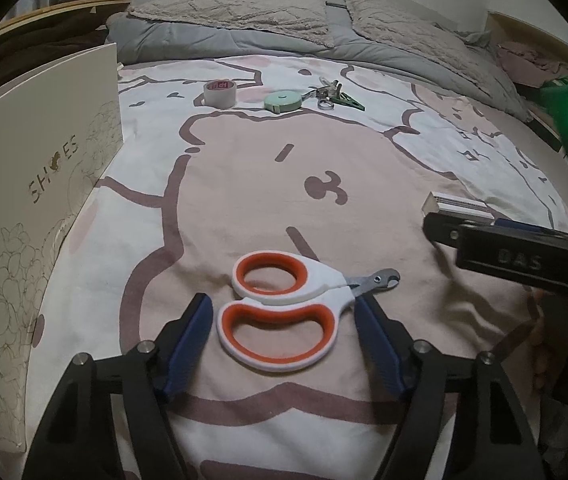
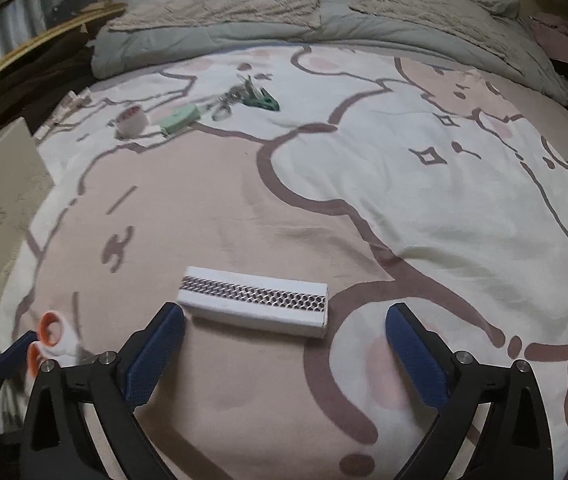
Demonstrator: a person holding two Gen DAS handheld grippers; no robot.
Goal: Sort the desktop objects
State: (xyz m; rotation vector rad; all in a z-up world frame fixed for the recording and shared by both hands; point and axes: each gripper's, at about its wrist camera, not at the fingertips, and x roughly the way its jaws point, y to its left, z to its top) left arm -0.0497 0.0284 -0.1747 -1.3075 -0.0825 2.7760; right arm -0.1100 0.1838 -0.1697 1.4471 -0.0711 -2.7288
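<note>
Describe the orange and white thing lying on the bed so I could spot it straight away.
Start at the bed's pink and white cartoon blanket, then come to its near edge, right of the tall cream box printed SHOES. There, between the left gripper's blue-padded jaws, lie small clippers shaped like scissors. Their white handles with orange-lined loops and short notched metal tip match nothing else nearby.

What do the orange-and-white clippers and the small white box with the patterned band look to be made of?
Orange-and-white clippers: glossy moulded plastic handles, white shell with orange lining in the loops, and a short grey blade tip that looks like bare metal. Small white box with the patterned band: likely matte cardboard, judging by its sharp folded edges; the silvery band looks printed.
</note>
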